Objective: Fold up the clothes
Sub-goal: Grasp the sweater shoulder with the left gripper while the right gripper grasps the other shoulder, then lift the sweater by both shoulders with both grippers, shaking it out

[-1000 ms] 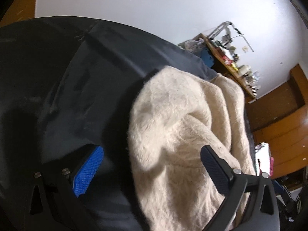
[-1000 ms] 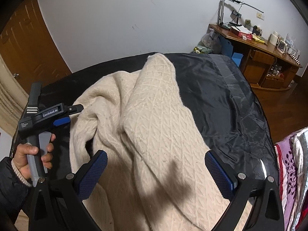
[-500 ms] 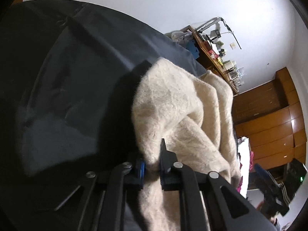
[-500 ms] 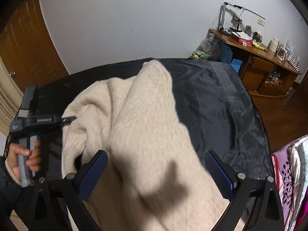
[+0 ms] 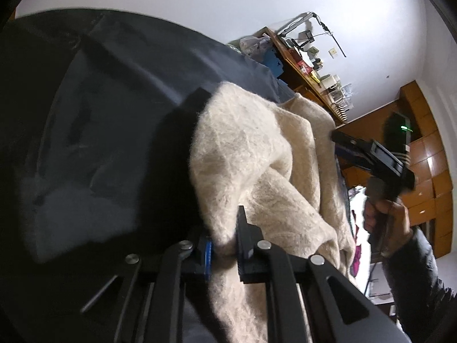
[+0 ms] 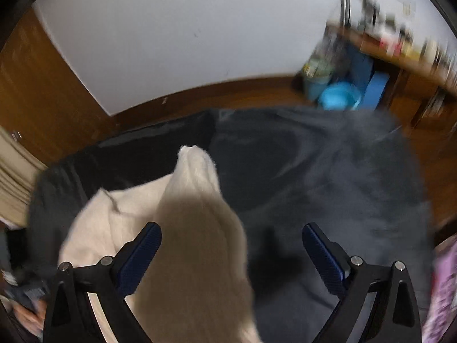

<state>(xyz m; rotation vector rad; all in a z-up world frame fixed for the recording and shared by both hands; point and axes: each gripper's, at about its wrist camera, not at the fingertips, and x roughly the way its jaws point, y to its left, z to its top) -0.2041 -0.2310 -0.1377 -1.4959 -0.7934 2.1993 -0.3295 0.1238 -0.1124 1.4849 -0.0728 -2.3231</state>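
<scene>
A fuzzy cream knit sweater (image 5: 257, 154) lies bunched on a bed with a dark sheet (image 5: 108, 108). My left gripper (image 5: 224, 240) is shut on a fold at the sweater's near edge. In the left wrist view the right gripper (image 5: 340, 143) hovers at the sweater's far right side, held in a hand (image 5: 385, 214). In the blurred right wrist view the right gripper (image 6: 231, 245) stands open above the sweater (image 6: 197, 228), with the cloth under its left finger and nothing pinched. The dark sheet (image 6: 328, 177) fills the space beneath its right finger.
A cluttered wooden desk (image 5: 308, 65) stands against the white wall beyond the bed, with blue bins (image 6: 340, 97) on the wooden floor beside it. Wooden cabinets (image 5: 428, 171) stand on the right. Patterned purple fabric (image 6: 442, 285) shows at the bed's right edge.
My left gripper closed on the sweater's edge and keeps hold of it. The right gripper has risen and swung fast, so the sweater now looks smaller and lower in its view.
</scene>
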